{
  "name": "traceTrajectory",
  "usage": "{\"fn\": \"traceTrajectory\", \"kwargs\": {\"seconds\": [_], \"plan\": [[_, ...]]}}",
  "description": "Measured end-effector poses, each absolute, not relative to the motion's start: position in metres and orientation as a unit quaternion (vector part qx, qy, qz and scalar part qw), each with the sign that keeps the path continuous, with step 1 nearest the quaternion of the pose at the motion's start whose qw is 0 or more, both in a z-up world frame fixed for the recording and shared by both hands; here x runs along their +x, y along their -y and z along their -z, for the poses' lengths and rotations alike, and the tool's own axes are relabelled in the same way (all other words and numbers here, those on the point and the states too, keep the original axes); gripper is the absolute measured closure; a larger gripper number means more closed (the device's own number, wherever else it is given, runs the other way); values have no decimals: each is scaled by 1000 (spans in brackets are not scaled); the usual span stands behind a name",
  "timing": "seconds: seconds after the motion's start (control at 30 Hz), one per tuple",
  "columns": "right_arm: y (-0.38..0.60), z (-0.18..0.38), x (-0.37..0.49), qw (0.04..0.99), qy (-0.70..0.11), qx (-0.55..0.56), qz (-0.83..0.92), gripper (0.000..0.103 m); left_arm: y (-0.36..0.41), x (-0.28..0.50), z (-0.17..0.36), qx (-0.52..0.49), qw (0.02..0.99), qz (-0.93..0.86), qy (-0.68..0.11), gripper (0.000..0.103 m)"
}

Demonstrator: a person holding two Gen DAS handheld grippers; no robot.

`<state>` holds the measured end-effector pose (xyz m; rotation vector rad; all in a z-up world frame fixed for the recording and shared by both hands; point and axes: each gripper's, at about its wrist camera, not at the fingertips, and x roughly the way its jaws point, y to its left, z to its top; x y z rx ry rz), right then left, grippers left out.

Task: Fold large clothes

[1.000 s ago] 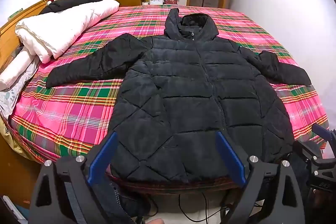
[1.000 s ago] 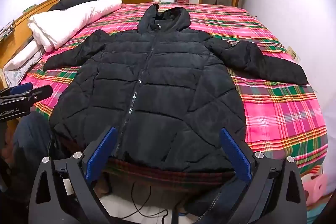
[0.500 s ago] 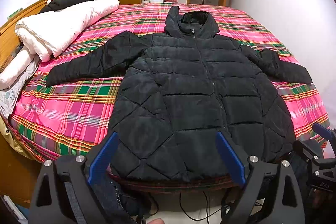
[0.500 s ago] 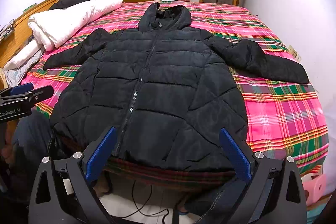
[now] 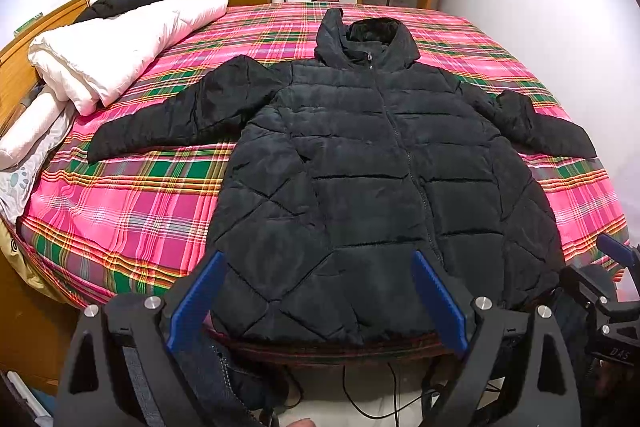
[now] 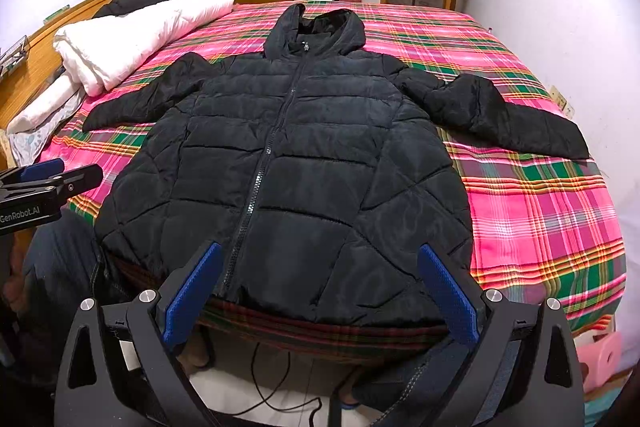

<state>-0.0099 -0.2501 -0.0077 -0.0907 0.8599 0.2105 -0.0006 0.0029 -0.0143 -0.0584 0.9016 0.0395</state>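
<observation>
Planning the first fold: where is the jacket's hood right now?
In both wrist views the hood lies at the far end of the black jacket, centred on the plaid bedspread, right of the white duvet.

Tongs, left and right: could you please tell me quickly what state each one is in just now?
Left tongs: open, holding nothing, above the hem of the black quilted hooded jacket.
Right tongs: open, holding nothing.

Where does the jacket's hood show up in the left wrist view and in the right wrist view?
Left wrist: the hood sits upper centre, slightly right of middle.
Right wrist: the hood sits upper centre, at the middle.
Shared landmark: the white duvet, upper left in both.
</observation>
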Motion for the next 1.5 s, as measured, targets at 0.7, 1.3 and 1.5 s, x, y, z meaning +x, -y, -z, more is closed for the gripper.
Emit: {"fn": "traceTrajectory", "kwargs": {"seconds": [0.7, 1.3, 1.5], "plan": [[249, 7, -9, 904, -413, -42, -98, 5, -1, 2, 16, -24, 897, -21, -440, 9], [248, 13, 1, 899, -423, -36, -106, 5, -4, 7, 20, -15, 896, -23, -443, 8], [243, 17, 8, 895, -429, -40, -110, 5, -8, 15, 24, -16, 894, -24, -448, 9]]}}
